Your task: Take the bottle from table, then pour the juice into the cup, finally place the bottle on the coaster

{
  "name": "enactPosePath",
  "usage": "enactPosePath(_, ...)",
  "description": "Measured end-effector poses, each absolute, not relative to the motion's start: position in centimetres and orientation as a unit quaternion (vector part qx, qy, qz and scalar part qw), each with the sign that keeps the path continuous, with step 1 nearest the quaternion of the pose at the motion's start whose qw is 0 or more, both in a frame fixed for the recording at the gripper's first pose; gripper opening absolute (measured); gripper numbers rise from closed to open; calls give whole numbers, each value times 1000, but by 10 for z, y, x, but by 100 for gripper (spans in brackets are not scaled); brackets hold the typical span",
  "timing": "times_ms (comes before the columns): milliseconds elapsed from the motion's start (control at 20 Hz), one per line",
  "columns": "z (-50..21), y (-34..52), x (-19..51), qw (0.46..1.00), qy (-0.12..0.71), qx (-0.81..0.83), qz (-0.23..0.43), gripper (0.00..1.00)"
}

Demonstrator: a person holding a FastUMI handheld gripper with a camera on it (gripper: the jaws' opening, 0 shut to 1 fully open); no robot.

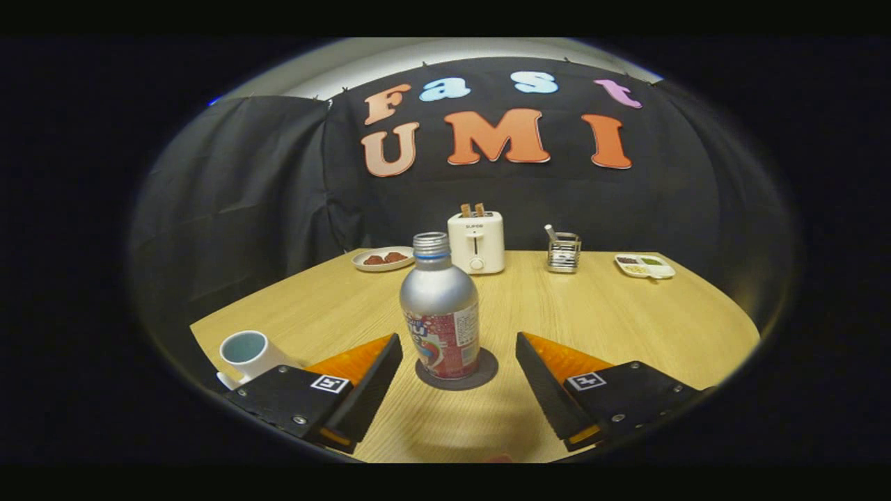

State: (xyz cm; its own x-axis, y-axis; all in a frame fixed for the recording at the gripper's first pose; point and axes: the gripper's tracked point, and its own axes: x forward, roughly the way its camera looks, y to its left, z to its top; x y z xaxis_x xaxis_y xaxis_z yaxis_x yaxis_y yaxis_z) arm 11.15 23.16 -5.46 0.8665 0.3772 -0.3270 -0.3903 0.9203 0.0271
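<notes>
Your gripper [459, 358] holds its jaws spread wide, touching nothing, one to each side of the bottle [440, 309].

Left to right: the cup [245, 353] sits by the near left corner of the tabletop [626, 327], just beside the left jaw. The bottle stands upright on the dark round coaster [456, 376], between and slightly ahead of the jaws, and no cap shows on its threaded neck. Along the far edge stand a plate of brown food [383, 259], a white toaster [476, 241] holding two slices, a wire holder [563, 252] and a divided dish [644, 266].

Hazards, as judged: the bottle is tall and narrow, so a jaw clipping it would likely topple it and spill any juice through the open neck. A left jaw swinging wide could strike the cup.

Writing: the bottle's label and the toaster's small mark are too blurred to make out. Each jaw carries a square black-and-white marker.
</notes>
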Motion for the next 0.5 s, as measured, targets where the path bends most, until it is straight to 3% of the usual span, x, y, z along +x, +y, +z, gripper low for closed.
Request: enactPosePath(500, 19, 142, 47, 988, 100, -34, 115, 97)
